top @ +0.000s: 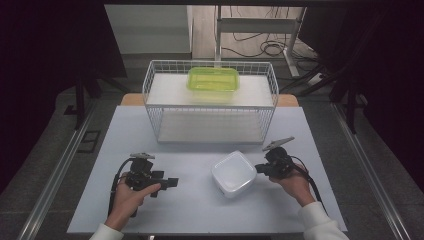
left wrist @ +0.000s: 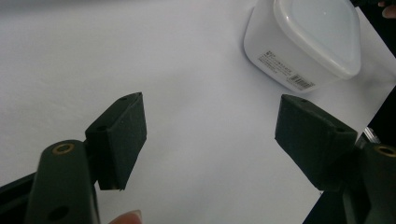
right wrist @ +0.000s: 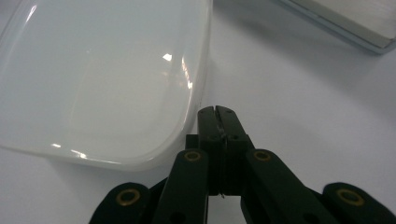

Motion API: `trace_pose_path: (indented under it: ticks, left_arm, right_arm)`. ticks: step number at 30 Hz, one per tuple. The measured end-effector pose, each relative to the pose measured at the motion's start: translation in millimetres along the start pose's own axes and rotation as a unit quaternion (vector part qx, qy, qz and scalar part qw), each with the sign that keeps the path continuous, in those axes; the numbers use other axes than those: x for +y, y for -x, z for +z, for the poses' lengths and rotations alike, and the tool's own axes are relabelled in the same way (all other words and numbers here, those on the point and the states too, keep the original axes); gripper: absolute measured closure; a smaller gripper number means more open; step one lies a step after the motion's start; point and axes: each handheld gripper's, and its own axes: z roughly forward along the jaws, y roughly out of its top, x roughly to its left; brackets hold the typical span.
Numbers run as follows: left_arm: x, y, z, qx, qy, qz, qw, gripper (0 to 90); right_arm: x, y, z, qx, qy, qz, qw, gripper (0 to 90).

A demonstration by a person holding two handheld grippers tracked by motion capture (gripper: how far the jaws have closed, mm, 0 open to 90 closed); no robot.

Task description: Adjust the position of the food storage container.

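Two grippers logged: left gripper [top: 170,182] spread wide, empty; right gripper [right wrist: 217,112] pinched shut on nothing, beside the lidded white square plastic container [top: 233,173] on the pale table [top: 200,210]. Risk: closed tips could shove it aside.
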Motion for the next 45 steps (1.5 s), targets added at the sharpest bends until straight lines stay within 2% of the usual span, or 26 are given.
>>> trace_pose_path:
  ticks: [12,24,31,35,41,45]
  left_arm:
    - [0.4,-1.4,-1.6,-0.002,0.002,-0.003,1.0000,24.5]
    - [0.3,-4.3,-1.2,-0.003,0.001,-0.005,1.0000,24.6]
    - [0.2,-2.5,-0.4,-0.004,0.000,-0.004,1.0000,24.6]
    - [-0.1,-2.1,0.5,-0.004,-0.002,-0.002,1.0000,24.6]
    - [0.1,-2.9,-2.3,-0.002,0.001,-0.003,1.0000,24.6]
    - [-0.4,-2.5,-2.0,0.000,0.005,-0.004,1.0000,24.6]
  right_arm:
    - [-5.6,-26.8,4.9,0.018,-0.017,0.003,0.9997,88.9]
    - [-4.4,-50.8,10.8,0.037,-0.020,-0.014,0.9990,88.9]
    - [0.2,-64.2,20.9,0.034,-0.015,-0.022,0.9991,88.9]
    - [2.8,-66.9,26.1,0.026,-0.006,-0.024,0.9994,88.9]
    - [3.8,-68.3,30.3,0.027,-0.004,-0.024,0.9993,88.9]
    - [1.6,-64.0,24.0,0.024,0.004,-0.009,0.9997,88.7]
